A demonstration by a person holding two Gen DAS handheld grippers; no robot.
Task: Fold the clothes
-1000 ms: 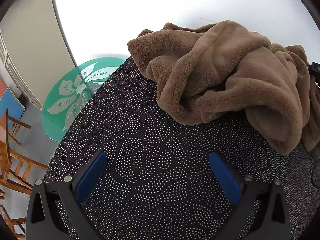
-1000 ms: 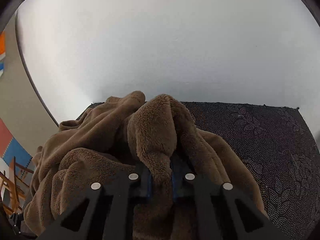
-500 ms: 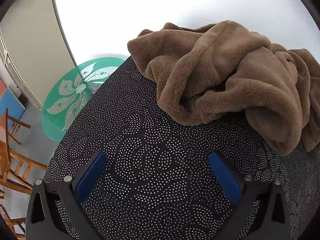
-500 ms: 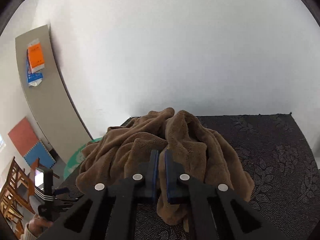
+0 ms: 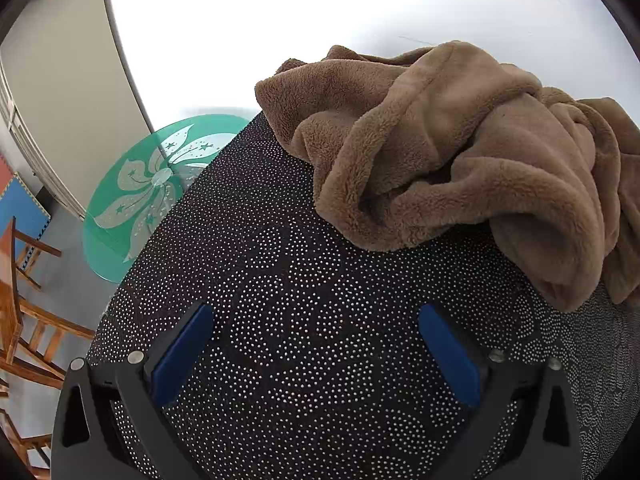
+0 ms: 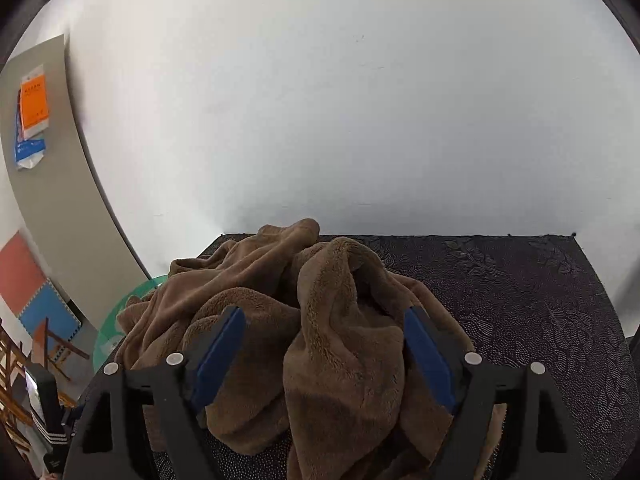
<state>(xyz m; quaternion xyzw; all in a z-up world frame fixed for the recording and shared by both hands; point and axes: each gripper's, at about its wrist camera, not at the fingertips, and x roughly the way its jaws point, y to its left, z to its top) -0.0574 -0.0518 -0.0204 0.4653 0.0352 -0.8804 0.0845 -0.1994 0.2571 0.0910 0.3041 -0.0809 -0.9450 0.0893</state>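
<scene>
A crumpled brown fleece garment [image 5: 460, 152] lies in a heap at the far side of a table covered with a black dotted cloth [image 5: 280, 272]. My left gripper [image 5: 314, 316] hovers over bare cloth short of the heap, open, with nothing between its blue pads. In the right wrist view the same garment [image 6: 340, 360] fills the lower middle. The jaws of my right gripper [image 6: 322, 320] are opening wide. A raised fold of fleece stands between them, and neither pad presses on it.
A white wall rises straight behind the table's far edge [image 6: 480, 236]. Off the left side stand a round green glass table [image 5: 160, 184] with a flower print and wooden chairs [image 5: 24, 320]. Bare cloth [image 6: 540, 300] stretches right of the heap.
My right gripper let go of the fleece fold it pinched, drew back and up, and its jaws spread wide. The heap settled a little. The left gripper stayed put.
</scene>
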